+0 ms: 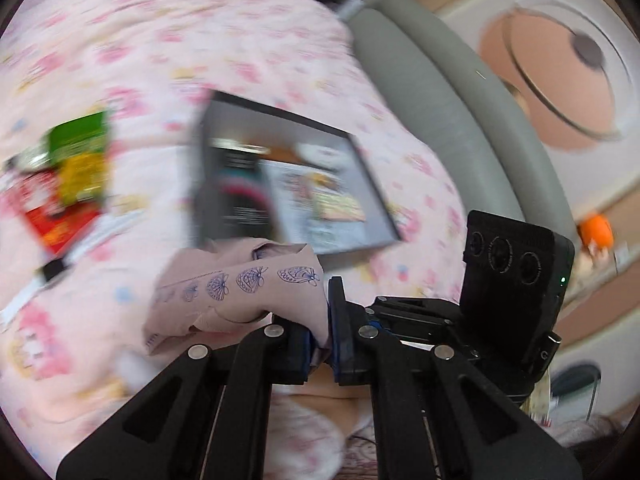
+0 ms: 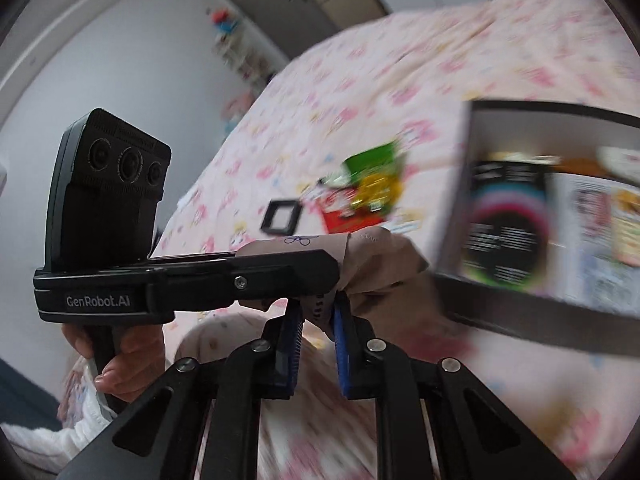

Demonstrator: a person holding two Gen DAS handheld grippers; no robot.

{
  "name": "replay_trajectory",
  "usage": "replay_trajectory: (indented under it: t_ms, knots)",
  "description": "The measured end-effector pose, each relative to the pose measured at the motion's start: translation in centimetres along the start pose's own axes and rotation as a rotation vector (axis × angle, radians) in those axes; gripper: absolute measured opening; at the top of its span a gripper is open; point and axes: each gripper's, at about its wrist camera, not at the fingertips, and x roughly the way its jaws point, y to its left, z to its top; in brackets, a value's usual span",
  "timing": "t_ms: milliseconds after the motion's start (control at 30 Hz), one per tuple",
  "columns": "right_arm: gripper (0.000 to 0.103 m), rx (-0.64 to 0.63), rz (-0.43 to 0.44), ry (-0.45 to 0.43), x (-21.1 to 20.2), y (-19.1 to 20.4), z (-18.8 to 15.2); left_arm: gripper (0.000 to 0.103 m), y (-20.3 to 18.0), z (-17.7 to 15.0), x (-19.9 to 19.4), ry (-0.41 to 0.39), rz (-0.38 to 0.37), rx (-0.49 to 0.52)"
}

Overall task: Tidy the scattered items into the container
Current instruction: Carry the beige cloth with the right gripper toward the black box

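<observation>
Both grippers hold one pink cloth printed with blue shells (image 1: 244, 292), lifted above the bed. My left gripper (image 1: 320, 336) is shut on its right end. My right gripper (image 2: 318, 320) is shut on the same cloth (image 2: 380, 264). The grey open box (image 1: 288, 184) lies on the bed just beyond the cloth, with printed packets inside; it also shows in the right wrist view (image 2: 552, 216). Green, yellow and red snack packets (image 1: 68, 176) lie left of the box, and they show in the right wrist view too (image 2: 368, 192).
A pink patterned bedspread (image 1: 168, 40) covers the bed. A small black square frame (image 2: 281, 216) lies near the packets. A black and white strip (image 1: 52, 272) lies at the left. A grey padded headboard (image 1: 452, 92) runs along the bed's right side.
</observation>
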Motion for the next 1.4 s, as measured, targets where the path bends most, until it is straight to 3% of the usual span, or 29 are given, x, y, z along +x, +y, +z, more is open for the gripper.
replay_trajectory:
  t_ms: [100,200,300,367,433,600,733,800,833,900,1000,1033,1100,1167,1300,1400]
  knots:
    - [0.012,0.032,-0.076,-0.062,-4.3,-2.5,-2.5,0.005,-3.6,-0.7,4.2,0.072,-0.025,0.071]
    - [0.012,0.118,-0.152,-0.071,-6.3,-6.4,-4.7,0.006,-5.5,-0.9,9.3,0.166,-0.005,0.120]
    - [0.012,0.202,-0.246,-0.066,-7.2,-10.2,-6.4,0.008,-5.7,-1.1,13.3,0.239,0.053,0.151]
    - [0.012,0.227,-0.321,-0.060,-7.4,-11.9,-7.2,0.016,-5.0,-1.3,14.2,0.247,0.042,0.143]
    - [0.012,0.249,-0.329,-0.050,-6.9,-13.3,-7.9,0.030,-3.3,-1.6,14.3,0.243,0.066,0.105]
    - [0.013,0.306,-0.278,-0.041,-5.2,-15.0,-8.1,0.034,-0.2,-1.6,13.2,0.196,0.135,-0.016]
    - [0.019,0.318,-0.313,-0.041,-4.7,-15.3,-7.3,0.034,1.2,-1.4,13.5,0.182,0.240,-0.060]
    - [0.026,0.315,-0.340,-0.035,-4.6,-15.5,-7.0,0.036,1.9,-1.3,13.8,0.192,0.271,-0.084]
    - [0.029,0.303,-0.357,-0.021,-4.4,-15.6,-6.8,0.043,2.2,-1.3,13.9,0.204,0.271,-0.102]
    - [0.044,0.278,-0.397,0.004,-4.0,-15.6,-6.1,0.051,2.6,-1.5,14.1,0.219,0.269,-0.120]
    - [0.047,0.243,-0.416,0.047,-2.9,-15.9,-5.4,0.057,2.6,-1.7,14.5,0.234,0.303,-0.106]
    - [0.047,0.245,-0.410,0.066,-2.4,-16.1,-5.4,0.064,2.6,-1.8,14.9,0.246,0.333,-0.100]
    - [0.047,0.265,-0.429,0.088,-1.7,-16.7,-5.8,0.065,2.6,-2.0,15.7,0.263,0.405,-0.087]
    - [0.047,0.292,-0.489,0.050,-2.3,-17.1,-6.2,0.065,2.8,-2.6,16.5,0.299,0.456,-0.069]
    - [0.047,0.338,-0.454,-0.107,-5.8,-17.7,-6.4,0.065,3.0,-3.6,17.3,0.366,0.480,-0.050]
    - [0.051,0.440,-0.462,-0.094,-6.2,-19.6,-7.1,0.065,3.8,-3.9,18.1,0.433,0.429,-0.102]
